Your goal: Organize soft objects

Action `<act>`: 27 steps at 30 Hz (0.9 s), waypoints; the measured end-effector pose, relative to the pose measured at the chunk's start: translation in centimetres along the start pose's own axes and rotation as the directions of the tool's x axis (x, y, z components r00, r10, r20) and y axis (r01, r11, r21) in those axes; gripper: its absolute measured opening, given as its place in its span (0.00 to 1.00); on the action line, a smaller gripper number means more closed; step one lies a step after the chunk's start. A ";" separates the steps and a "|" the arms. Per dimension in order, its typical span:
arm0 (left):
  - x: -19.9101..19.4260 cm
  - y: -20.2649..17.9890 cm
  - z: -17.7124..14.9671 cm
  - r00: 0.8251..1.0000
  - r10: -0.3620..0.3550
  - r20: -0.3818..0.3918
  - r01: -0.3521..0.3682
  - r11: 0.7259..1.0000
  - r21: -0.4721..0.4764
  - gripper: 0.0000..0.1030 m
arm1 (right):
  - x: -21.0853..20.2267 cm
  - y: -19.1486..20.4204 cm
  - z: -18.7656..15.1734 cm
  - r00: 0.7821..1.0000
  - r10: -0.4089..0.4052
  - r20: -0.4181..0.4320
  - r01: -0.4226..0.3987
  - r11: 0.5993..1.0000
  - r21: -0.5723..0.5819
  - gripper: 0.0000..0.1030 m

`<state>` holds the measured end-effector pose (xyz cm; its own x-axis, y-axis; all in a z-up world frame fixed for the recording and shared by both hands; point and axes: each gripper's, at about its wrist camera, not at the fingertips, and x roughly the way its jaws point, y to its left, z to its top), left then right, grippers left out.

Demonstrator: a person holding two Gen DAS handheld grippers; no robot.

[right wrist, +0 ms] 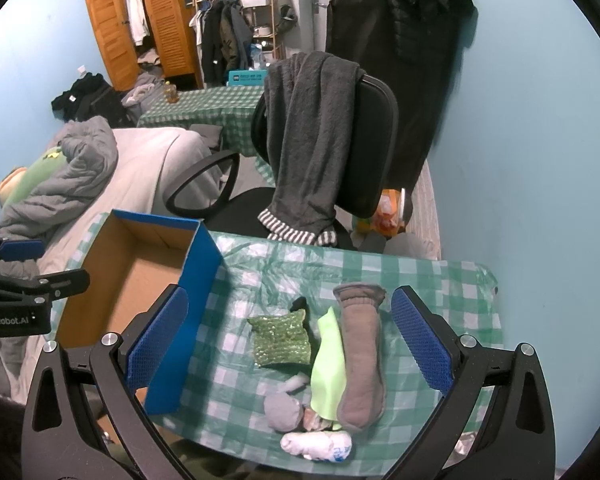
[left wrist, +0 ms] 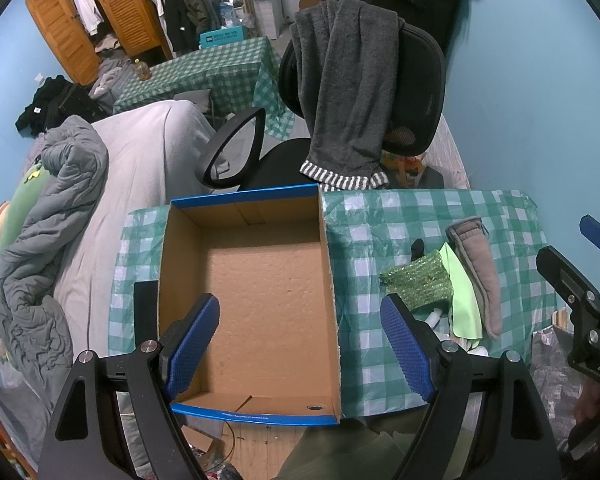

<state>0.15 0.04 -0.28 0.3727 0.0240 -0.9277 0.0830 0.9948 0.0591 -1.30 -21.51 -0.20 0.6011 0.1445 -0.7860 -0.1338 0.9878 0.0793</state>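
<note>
While the cardboard box (left wrist: 260, 304) stands empty at the desk's left edge, the grey sock (right wrist: 360, 356) lies lengthwise between the right gripper (right wrist: 288, 344) jaws, released; left gripper (left wrist: 300, 348), also released, hovers over the box.

Cardboard box (right wrist: 140, 280) at worktop (right wrist: 440, 280) left; sock (right wrist: 360, 356), cloth (right wrist: 330, 364), sponge (right wrist: 280, 340) to its right. Office chair (right wrist: 352, 140) behind worktop; bed (right wrist: 140, 168) left.

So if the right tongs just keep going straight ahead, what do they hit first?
Probably the lime green cloth and the sequined green pouch on the table, centred between the open right tongs; depth is uncertain.
</note>
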 end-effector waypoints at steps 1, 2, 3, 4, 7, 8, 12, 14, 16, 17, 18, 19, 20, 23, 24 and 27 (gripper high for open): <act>0.0 0.0 0.0 1.000 0.000 -0.001 0.000 1.000 0.000 0.82 | 0.0 0.0 0.0 1.000 0.000 -0.001 0.000 1.000 0.000 0.98; 0.0 0.0 0.0 1.000 0.000 -0.001 0.000 1.000 0.000 0.82 | 0.0 0.0 0.0 1.000 0.000 -0.002 0.000 1.000 0.000 0.98; 0.0 0.0 0.0 1.000 0.001 -0.001 -0.001 1.000 0.000 0.82 | 0.0 0.0 0.1 1.000 0.000 -0.003 0.000 1.000 -0.001 0.98; 0.0 -0.1 0.0 1.000 0.001 -0.001 -0.001 1.000 0.000 0.82 | 0.0 0.0 0.1 1.000 0.000 -0.002 0.000 1.000 -0.001 0.98; 0.0 -0.1 0.0 1.000 0.001 -0.002 -0.001 1.000 0.000 0.82 | 0.0 -0.1 0.0 1.000 0.001 -0.002 -0.001 1.000 -0.001 0.98; 0.0 -0.1 0.0 1.000 0.001 -0.002 -0.001 1.000 0.000 0.82 | 0.0 -0.1 0.0 1.000 -0.001 -0.004 0.001 1.000 0.000 0.98; 0.0 -0.1 0.0 1.000 0.003 -0.003 -0.003 1.000 0.000 0.82 | 0.0 0.0 0.1 1.000 -0.001 -0.005 0.001 1.000 -0.001 0.98; 0.0 -0.1 0.0 1.000 0.003 -0.002 -0.003 1.000 -0.001 0.82 | 0.0 0.0 0.1 1.000 0.000 -0.006 0.000 1.000 -0.001 0.98; 0.0 -0.1 0.1 1.000 0.002 -0.003 -0.002 1.000 0.000 0.82 | 0.0 -0.1 0.0 1.000 -0.002 -0.007 0.002 1.000 0.000 0.98; 0.0 -0.1 0.1 1.000 0.003 -0.003 -0.003 1.000 0.000 0.82 | -0.1 -0.1 0.1 1.000 0.000 -0.007 0.000 1.000 -0.001 0.98; 0.0 -0.1 0.1 1.000 0.003 -0.003 -0.003 1.000 0.000 0.82 | 0.0 -0.1 0.0 1.000 0.000 -0.006 0.000 1.000 0.000 0.98; 0.1 -0.1 0.1 1.000 0.003 -0.004 -0.003 1.000 0.000 0.82 | 0.0 -0.1 0.0 1.000 0.000 -0.006 0.000 1.000 -0.001 0.98; 0.1 -0.1 0.1 1.000 0.002 -0.005 -0.002 1.000 0.000 0.82 | 0.0 -0.1 0.1 1.000 0.000 -0.007 0.000 1.000 -0.001 0.98; 0.1 -0.2 0.1 1.000 0.002 -0.006 -0.002 1.000 0.001 0.82 | -0.1 -0.1 0.0 1.000 0.000 -0.008 0.000 1.000 -0.001 0.98; 0.1 -0.2 0.1 1.000 0.002 -0.006 -0.002 1.000 0.001 0.82 | -0.1 -0.1 0.0 1.000 0.000 -0.009 0.000 1.000 -0.001 0.98; 0.1 -0.2 0.1 1.000 0.002 -0.007 -0.002 1.000 0.000 0.82 | -0.1 -0.2 0.0 1.000 -0.001 -0.010 0.001 1.000 -0.001 0.98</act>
<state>0.22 -0.20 -0.36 0.3666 0.0263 -0.9300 0.0825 0.9947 0.0606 -1.35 -21.70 -0.20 0.5935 0.1430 -0.7920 -0.1343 0.9879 0.0778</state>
